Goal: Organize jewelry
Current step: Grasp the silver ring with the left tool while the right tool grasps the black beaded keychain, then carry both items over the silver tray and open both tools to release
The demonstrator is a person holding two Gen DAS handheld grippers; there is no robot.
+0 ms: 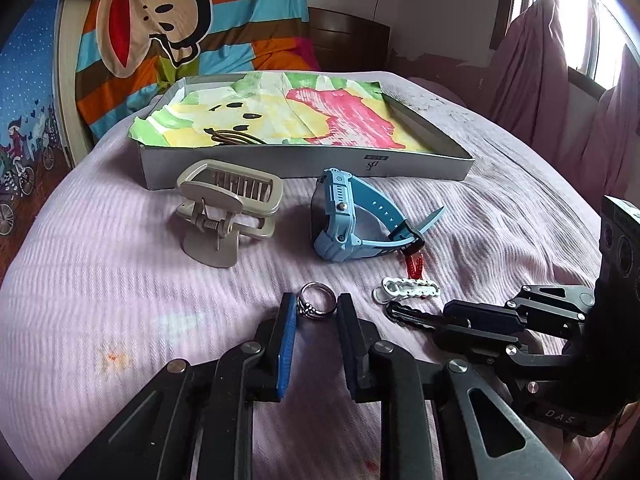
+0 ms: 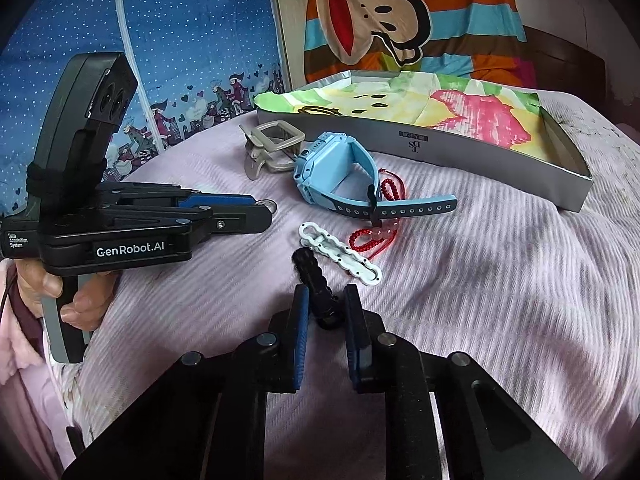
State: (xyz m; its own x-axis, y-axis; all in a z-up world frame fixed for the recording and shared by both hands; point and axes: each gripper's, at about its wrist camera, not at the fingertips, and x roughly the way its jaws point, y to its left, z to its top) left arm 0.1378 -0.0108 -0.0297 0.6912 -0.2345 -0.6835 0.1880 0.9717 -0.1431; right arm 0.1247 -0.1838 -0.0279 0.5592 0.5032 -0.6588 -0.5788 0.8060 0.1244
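Between my left gripper's (image 1: 316, 312) pads sat the ring (image 1: 317, 303), low on the pink bedspread (image 1: 120, 280), pads narrowed to its sides and, as best I could tell, pinching it. I judged it small, hard, light and slippery, best taken across the band. My right gripper (image 2: 326, 308) had narrowed on 1 end of the black clip (image 2: 316, 284), apparently pinching it; stiff plastic, light, its ridges giving purchase. Just beyond lay the white clip (image 2: 340, 254). Farther off, the box (image 1: 304, 164) waited behind the watch (image 1: 352, 216) and claw clip (image 1: 228, 212).
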